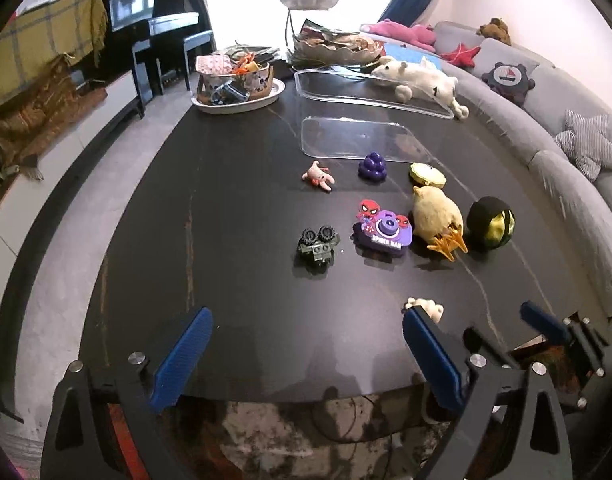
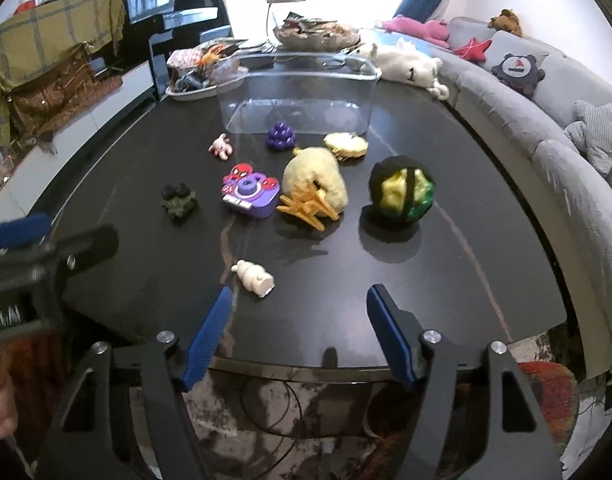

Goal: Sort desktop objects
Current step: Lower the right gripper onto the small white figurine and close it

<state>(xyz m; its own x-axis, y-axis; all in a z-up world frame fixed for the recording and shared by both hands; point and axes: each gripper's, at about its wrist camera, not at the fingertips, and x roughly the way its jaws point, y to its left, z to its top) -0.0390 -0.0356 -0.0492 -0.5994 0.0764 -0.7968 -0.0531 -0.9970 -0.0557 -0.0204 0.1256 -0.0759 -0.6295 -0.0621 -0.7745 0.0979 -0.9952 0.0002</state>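
Small toys lie on a black table [image 1: 234, 208]: a dark toy car [image 1: 318, 245], a purple Spider-Man camera [image 1: 382, 232], a yellow plush chick [image 1: 436, 218], a black-green ball [image 1: 491, 222], purple grapes [image 1: 372, 166], a pink figure [image 1: 318, 176], a yellow-green slice [image 1: 427, 175] and a white figure [image 2: 255, 278]. A clear plastic bin [image 2: 298, 96] stands behind them. My left gripper [image 1: 306, 322] is open and empty above the table's near edge. My right gripper [image 2: 300, 298] is open and empty, just short of the white figure.
A white dish with a basket of odds and ends [image 1: 238, 84] and a tiered leaf-shaped bowl stand [image 1: 330, 44] sit at the table's far end, with a white plush animal [image 1: 422, 76]. A grey sofa [image 1: 566, 128] curves along the right. A piano [image 1: 154, 28] stands far left.
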